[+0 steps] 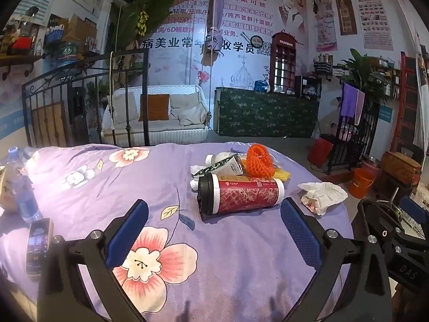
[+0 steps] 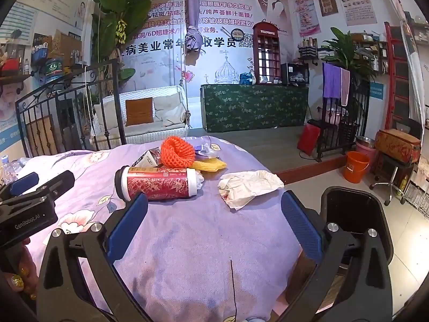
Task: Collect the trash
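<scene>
A red paper cup [image 1: 241, 194] [image 2: 158, 183] with a black lid lies on its side on the purple flowered bedspread [image 1: 107, 187] [image 2: 187, 228]. Behind it sit an orange foam net [image 1: 260, 159] [image 2: 177, 151], a small carton [image 1: 230, 165] [image 2: 148, 158], a white bottle [image 1: 217, 157] and yellow wrapping [image 2: 210, 165]. A crumpled white paper wrapper [image 1: 321, 194] [image 2: 246, 185] lies to the right. My left gripper [image 1: 214, 230] stands open just short of the cup. My right gripper [image 2: 214, 225] stands open short of the wrapper. Nothing sits between either pair of fingers.
A black bin [image 2: 354, 214] stands on the floor right of the bed. A water bottle [image 1: 21, 187] and a phone [image 1: 39, 244] lie at the left edge. An orange bucket [image 2: 356, 166], a stool and an iron bed rail [image 1: 80, 94] lie beyond.
</scene>
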`<action>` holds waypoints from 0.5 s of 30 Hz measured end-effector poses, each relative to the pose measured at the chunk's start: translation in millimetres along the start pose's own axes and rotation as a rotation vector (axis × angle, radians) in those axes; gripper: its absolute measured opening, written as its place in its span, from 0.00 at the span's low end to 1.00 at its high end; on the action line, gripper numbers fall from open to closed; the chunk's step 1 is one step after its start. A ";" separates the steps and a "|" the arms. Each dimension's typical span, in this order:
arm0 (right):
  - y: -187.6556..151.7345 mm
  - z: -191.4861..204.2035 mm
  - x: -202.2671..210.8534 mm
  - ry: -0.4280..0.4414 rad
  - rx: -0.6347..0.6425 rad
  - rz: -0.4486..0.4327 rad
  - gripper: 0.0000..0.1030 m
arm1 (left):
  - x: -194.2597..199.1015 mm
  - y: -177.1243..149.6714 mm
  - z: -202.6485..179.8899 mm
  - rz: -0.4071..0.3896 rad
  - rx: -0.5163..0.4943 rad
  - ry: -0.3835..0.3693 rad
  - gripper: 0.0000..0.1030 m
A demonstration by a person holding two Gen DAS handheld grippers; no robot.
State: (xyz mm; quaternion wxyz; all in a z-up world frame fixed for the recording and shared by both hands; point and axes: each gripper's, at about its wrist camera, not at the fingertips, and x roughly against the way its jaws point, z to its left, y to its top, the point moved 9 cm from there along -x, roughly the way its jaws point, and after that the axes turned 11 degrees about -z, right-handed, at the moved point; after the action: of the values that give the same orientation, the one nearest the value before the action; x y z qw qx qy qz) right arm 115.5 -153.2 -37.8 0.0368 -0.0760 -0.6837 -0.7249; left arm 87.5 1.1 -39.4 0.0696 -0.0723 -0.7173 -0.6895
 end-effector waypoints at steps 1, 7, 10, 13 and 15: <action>-0.4 0.2 0.1 0.001 0.000 0.001 0.95 | -0.3 -0.5 0.3 0.000 0.001 0.000 0.94; -1.2 0.8 -2.2 0.002 -0.001 0.003 0.95 | -0.3 -2.4 -3.0 -0.001 -0.001 0.001 0.94; -2.4 1.4 -1.9 0.005 -0.001 0.006 0.95 | -0.3 -2.6 -3.0 0.000 -0.001 0.001 0.94; -2.4 2.6 -2.3 0.006 0.000 0.007 0.95 | -1.2 -4.7 -3.1 0.001 0.001 0.000 0.94; -2.6 2.8 -2.5 0.005 0.001 0.008 0.95 | -1.4 -5.2 -3.4 0.004 -0.001 0.000 0.94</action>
State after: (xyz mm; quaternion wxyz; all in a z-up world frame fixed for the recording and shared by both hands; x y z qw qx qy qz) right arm 117.7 -150.4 -40.7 0.0412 -0.0769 -0.6838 -0.7245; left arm 87.9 -2.5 -44.7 0.0711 -0.0737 -0.7168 -0.6897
